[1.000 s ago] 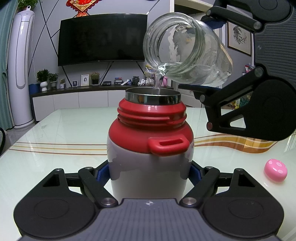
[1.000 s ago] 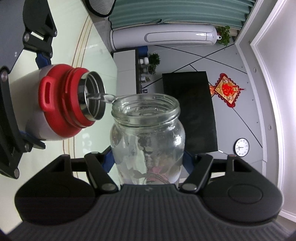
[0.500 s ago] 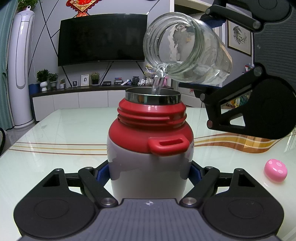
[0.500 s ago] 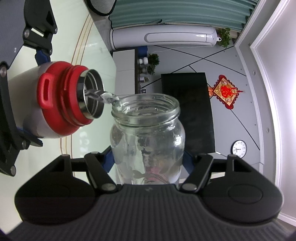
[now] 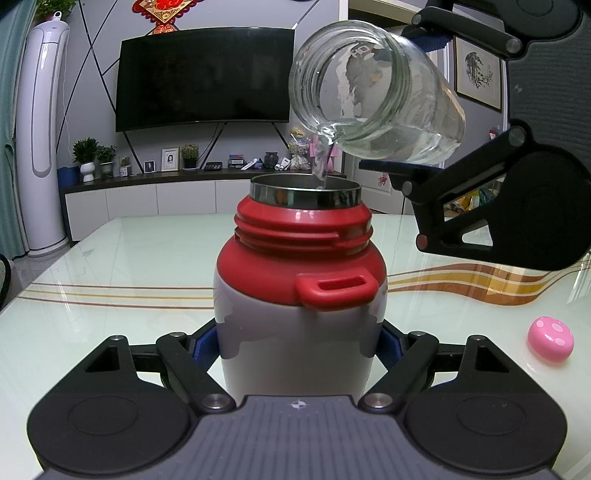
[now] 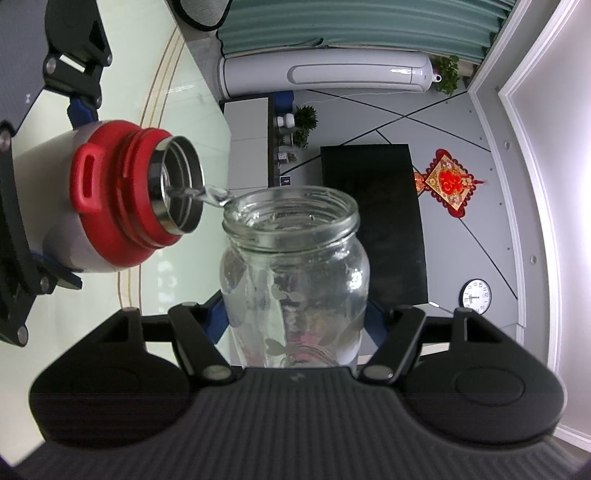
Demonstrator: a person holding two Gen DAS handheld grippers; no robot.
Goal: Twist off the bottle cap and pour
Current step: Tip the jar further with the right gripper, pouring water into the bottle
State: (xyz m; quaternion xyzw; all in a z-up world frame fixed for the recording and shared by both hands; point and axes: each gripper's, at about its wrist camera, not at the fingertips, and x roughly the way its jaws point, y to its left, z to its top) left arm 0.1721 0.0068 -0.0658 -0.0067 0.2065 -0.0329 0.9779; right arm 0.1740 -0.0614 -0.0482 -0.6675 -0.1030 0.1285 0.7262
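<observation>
Large black curved TV (image 5: 203, 77) on grey wall. Red-gold knot ornament (image 5: 160, 11) just above it. Tall white floor AC unit (image 5: 40, 140) well to its left. Low white cabinet (image 5: 147, 203) below TV w/ small potted plants (image 5: 86, 153) & photo frames (image 5: 170, 158). Round wall clock (image 6: 475, 296).

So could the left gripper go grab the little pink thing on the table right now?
Probably not: the left gripper is shut on the flask. The path to the pink toy looks clear.

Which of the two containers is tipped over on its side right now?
The clear glass jar, tilted and pouring water; the red-topped flask stands upright on the table.
</observation>
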